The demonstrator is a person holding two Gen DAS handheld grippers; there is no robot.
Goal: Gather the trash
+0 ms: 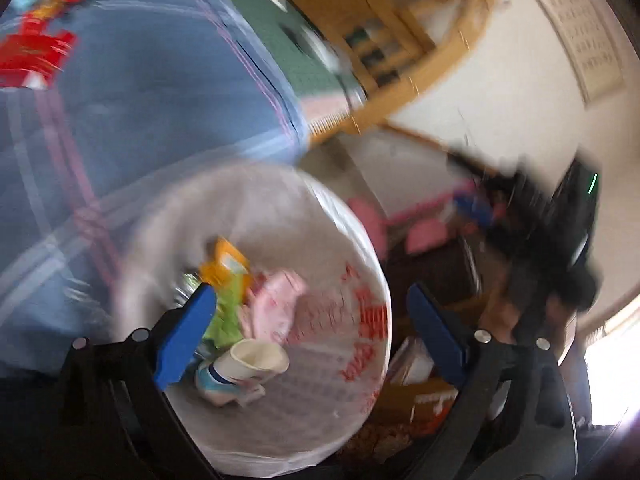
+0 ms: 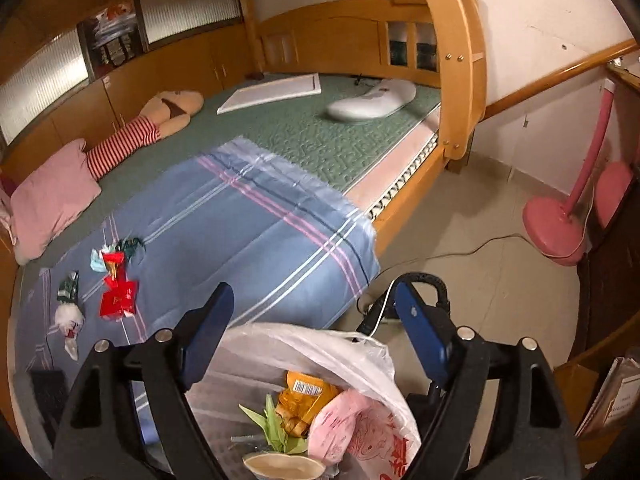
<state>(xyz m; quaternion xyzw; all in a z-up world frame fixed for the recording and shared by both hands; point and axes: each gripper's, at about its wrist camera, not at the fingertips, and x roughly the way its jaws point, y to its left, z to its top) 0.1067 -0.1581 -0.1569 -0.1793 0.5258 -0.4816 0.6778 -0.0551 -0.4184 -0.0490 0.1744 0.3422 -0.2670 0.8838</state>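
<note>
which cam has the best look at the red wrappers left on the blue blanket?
Right wrist. The red wrappers lie sharp and whole on the blue blanket, with other scraps beside them. In the left wrist view the same wrappers sit at the top left edge, smeared by motion blur and partly cut off.

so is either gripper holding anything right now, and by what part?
Nothing is held. The left gripper and the right gripper are both open over the trash bag, with no item between the pads.
</note>
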